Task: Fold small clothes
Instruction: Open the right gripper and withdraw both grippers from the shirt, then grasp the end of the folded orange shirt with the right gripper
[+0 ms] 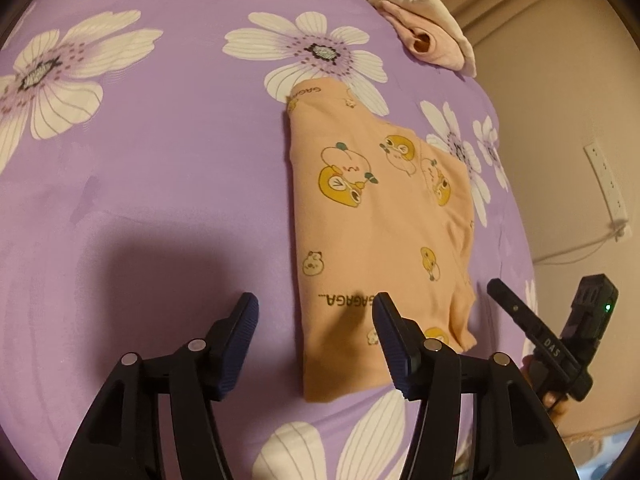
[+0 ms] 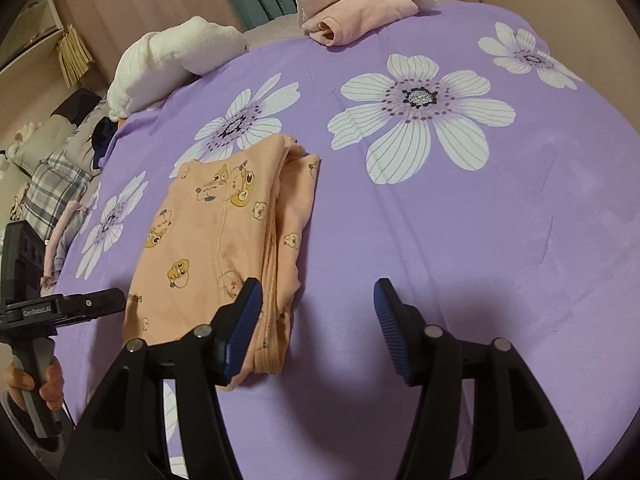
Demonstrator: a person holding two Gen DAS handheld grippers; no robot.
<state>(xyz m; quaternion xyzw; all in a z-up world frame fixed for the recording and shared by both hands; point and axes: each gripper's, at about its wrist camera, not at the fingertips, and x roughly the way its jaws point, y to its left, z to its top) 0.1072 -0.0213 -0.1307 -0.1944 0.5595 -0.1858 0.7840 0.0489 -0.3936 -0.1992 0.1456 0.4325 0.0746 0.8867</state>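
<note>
peach cartoon-print garment [image 1: 376,216] folded flat on purple flowered bedspread [image 1: 160,168], left gripper [image 1: 316,344] and right gripper [image 2: 318,330] fingers both wide, holding nothing, pink folded clothes [image 2: 356,16] at far edge

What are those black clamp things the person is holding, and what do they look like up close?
They are two hand-held grippers. Each of the left gripper and right gripper has black plastic arms with silver rivets, ending in dark blue ribbed pads. Seen from the side, each has a black mounted box; one shows a green light. The handle is grey.
</note>
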